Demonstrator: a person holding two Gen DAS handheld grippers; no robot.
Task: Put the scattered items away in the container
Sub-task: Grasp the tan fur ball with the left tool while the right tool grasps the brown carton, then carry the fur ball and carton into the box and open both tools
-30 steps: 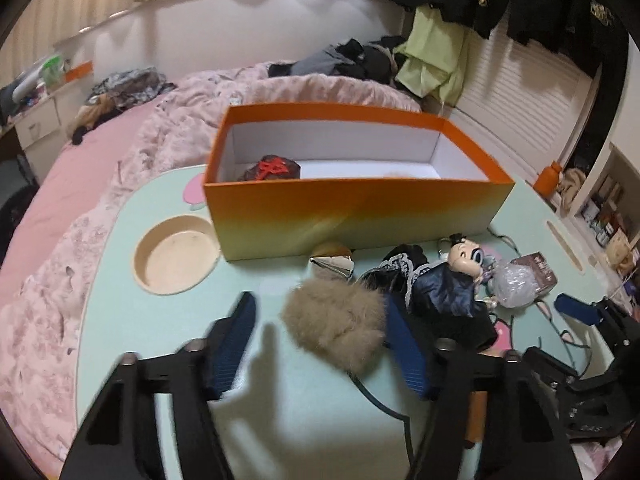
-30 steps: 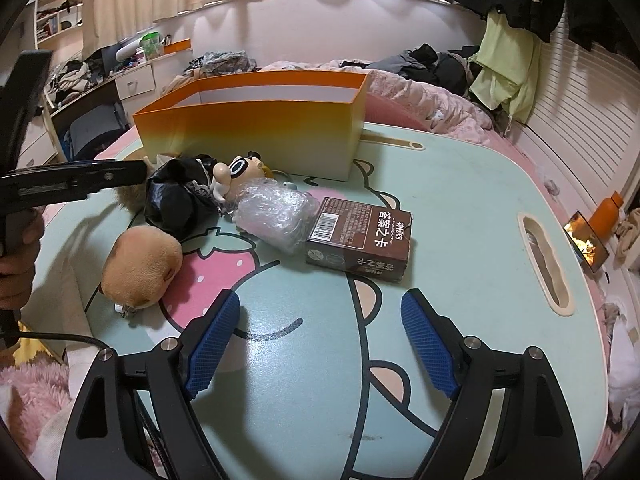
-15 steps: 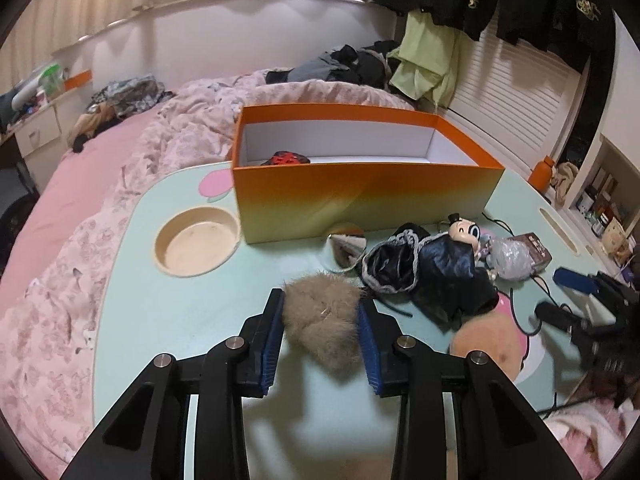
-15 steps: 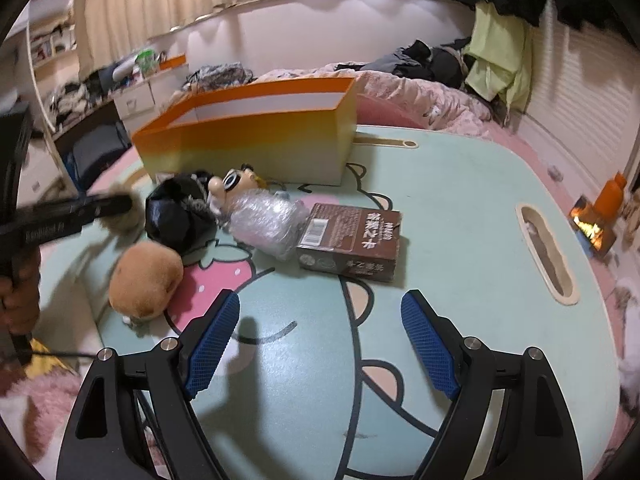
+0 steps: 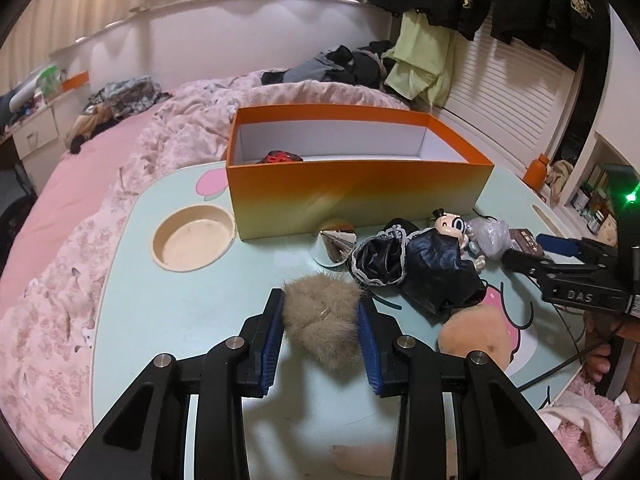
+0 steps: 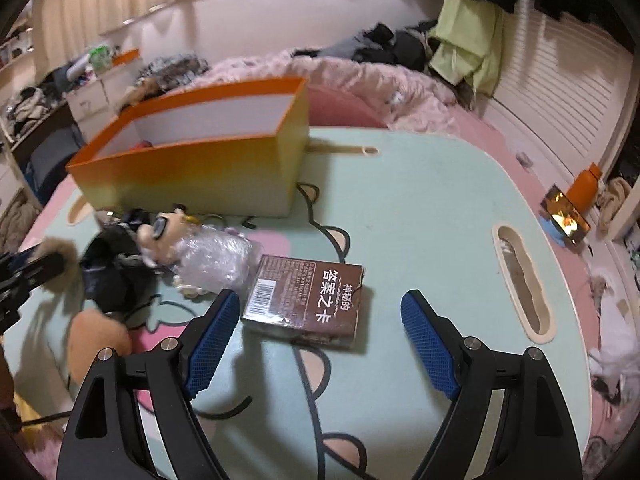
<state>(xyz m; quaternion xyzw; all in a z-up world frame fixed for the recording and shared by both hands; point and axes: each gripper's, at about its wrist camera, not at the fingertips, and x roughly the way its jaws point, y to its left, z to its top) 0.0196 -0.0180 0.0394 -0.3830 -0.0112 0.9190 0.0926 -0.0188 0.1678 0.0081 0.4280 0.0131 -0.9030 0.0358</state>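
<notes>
The jaws of the left gripper (image 5: 322,332) are clamped on a grey-brown fur pompom (image 5: 322,318), its blue pads pressed into either side of the fluff, which is held just above the pale green counter (image 5: 168,312). The jaws of the right gripper (image 6: 320,340) stand wide apart over the counter, gripping nothing, with a brown card box (image 6: 306,304) lying flat between and just beyond the tips.

The orange box (image 5: 352,196), open at the top with white inner walls, sits at the far side of the counter; a dark item with a red bow (image 5: 280,157) lies in its left end. Just in front of the box stands a small silver cone (image 5: 336,242). Beside that lies a cartoon doll in black clothes (image 5: 428,264), touching a crumpled clear plastic bag (image 5: 486,236). A tan plush ball (image 5: 472,330) rests near the doll on the counter's near right. A round cup recess (image 5: 194,238) is sunk into the counter to the left of the box. Behind the counter lies a pink bed (image 5: 80,184).
</notes>
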